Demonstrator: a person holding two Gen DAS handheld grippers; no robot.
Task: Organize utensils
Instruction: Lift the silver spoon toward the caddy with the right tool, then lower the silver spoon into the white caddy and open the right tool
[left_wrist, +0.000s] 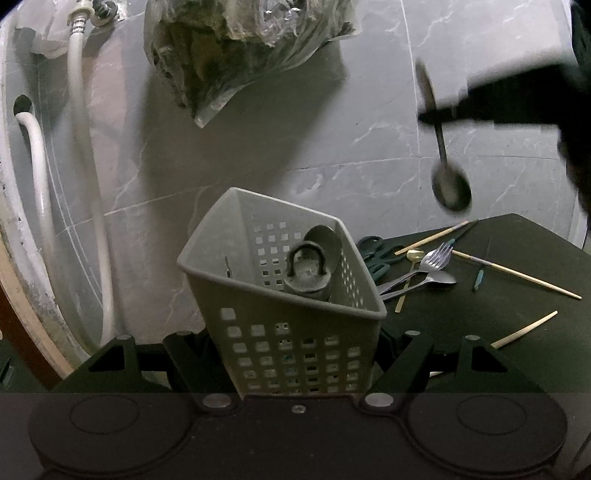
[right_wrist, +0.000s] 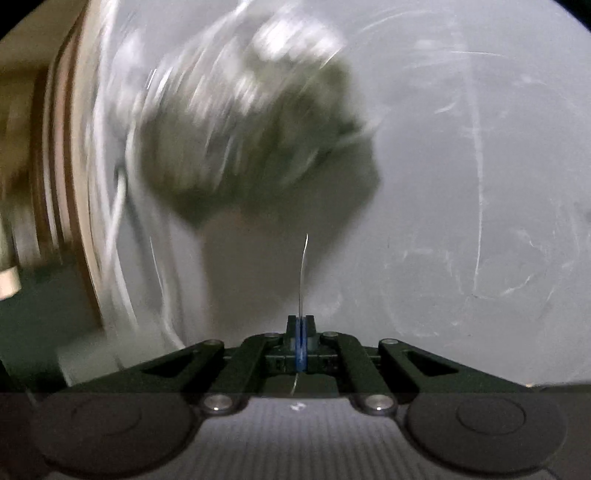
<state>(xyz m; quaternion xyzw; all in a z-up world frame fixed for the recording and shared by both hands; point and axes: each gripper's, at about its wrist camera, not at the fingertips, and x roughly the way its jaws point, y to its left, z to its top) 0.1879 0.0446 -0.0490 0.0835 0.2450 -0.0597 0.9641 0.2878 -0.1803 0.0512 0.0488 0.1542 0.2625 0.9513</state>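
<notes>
Here your right gripper (right_wrist: 301, 332) is clamped on a spoon (left_wrist: 448, 184), bowl hanging down. Your left gripper (left_wrist: 295, 354) grips the grey basket (left_wrist: 280, 343), which holds a padlock (left_wrist: 306, 275).

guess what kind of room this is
Likely a home utility or wash corner, not a lab: grey marble-look tiles, white hoses beside a white appliance, and a small dark table strewn with cutlery.

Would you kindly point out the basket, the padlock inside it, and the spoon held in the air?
basket (left_wrist: 295, 354): left wrist view, perforated front wall.
padlock (left_wrist: 306, 278): left wrist view, on its body.
spoon (left_wrist: 452, 186): left wrist view, on its bowl.
</notes>
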